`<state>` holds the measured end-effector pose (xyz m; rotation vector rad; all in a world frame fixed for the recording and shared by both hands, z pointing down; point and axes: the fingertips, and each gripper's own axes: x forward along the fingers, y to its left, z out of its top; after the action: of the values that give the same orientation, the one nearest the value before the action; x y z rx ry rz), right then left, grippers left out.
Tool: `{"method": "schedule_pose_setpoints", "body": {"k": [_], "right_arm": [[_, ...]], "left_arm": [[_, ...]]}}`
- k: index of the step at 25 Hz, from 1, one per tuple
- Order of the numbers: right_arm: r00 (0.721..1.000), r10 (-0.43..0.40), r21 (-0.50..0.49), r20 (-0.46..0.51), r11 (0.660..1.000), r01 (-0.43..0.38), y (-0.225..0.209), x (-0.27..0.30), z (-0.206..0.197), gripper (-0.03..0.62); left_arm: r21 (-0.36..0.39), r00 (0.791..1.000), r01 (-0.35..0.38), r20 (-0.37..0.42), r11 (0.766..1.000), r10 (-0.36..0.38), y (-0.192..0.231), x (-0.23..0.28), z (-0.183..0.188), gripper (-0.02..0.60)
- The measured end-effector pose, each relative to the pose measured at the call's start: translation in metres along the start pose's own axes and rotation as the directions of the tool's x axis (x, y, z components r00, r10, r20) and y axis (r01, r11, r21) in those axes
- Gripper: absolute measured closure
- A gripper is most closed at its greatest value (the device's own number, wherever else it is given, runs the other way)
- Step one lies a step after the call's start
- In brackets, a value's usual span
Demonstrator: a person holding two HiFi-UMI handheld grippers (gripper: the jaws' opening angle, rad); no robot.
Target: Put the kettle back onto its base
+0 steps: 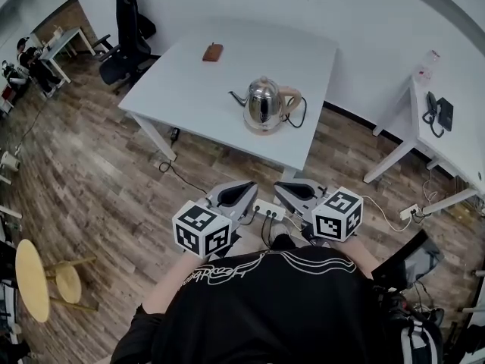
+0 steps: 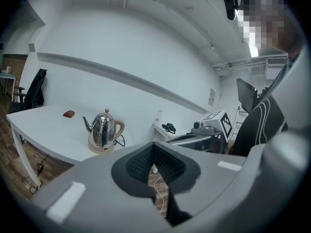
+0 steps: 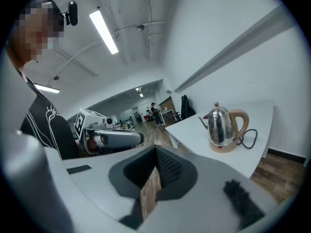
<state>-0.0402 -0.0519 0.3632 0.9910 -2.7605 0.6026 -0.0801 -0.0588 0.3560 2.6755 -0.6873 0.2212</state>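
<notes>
The steel kettle with a tan handle stands upright on its round base near the front edge of the white table, its black cord trailing to the right. My left gripper and right gripper are both shut and empty, side by side close to my body and well short of the table. From the left gripper view the kettle is far off at the left, beyond the shut left gripper. The right gripper view has the kettle at the right, past the shut right gripper.
A small brown object lies at the table's far side. A black office chair stands left of the table. A second white desk with a phone is at the right. A power strip lies on the wood floor below my grippers.
</notes>
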Motion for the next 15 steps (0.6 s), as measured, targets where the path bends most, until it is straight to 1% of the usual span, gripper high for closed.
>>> {"method": "schedule_pose_setpoints", "body": {"k": [3, 7, 12, 15], "right_arm": [[1.000, -0.015, -0.019, -0.016, 1.000, 0.015, 0.005, 0.002, -0.005, 0.589], [1.000, -0.018, -0.011, -0.019, 1.000, 0.018, 0.011, 0.002, -0.010, 0.589], [0.999, -0.033, -0.007, -0.026, 0.999, 0.032, 0.012, 0.003, -0.016, 0.589], [0.999, -0.037, -0.007, -0.023, 0.999, 0.037, 0.011, 0.002, -0.015, 0.589]], "left_arm": [[-0.015, 1.000, 0.002, 0.008, 1.000, -0.002, 0.000, -0.005, -0.003, 0.575], [-0.017, 1.000, -0.006, -0.011, 1.000, 0.006, 0.002, -0.007, -0.011, 0.577], [-0.033, 1.000, 0.016, -0.009, 0.999, -0.017, 0.001, -0.006, -0.015, 0.575], [-0.021, 1.000, 0.022, -0.018, 1.000, -0.023, -0.001, -0.004, -0.016, 0.575]]}}
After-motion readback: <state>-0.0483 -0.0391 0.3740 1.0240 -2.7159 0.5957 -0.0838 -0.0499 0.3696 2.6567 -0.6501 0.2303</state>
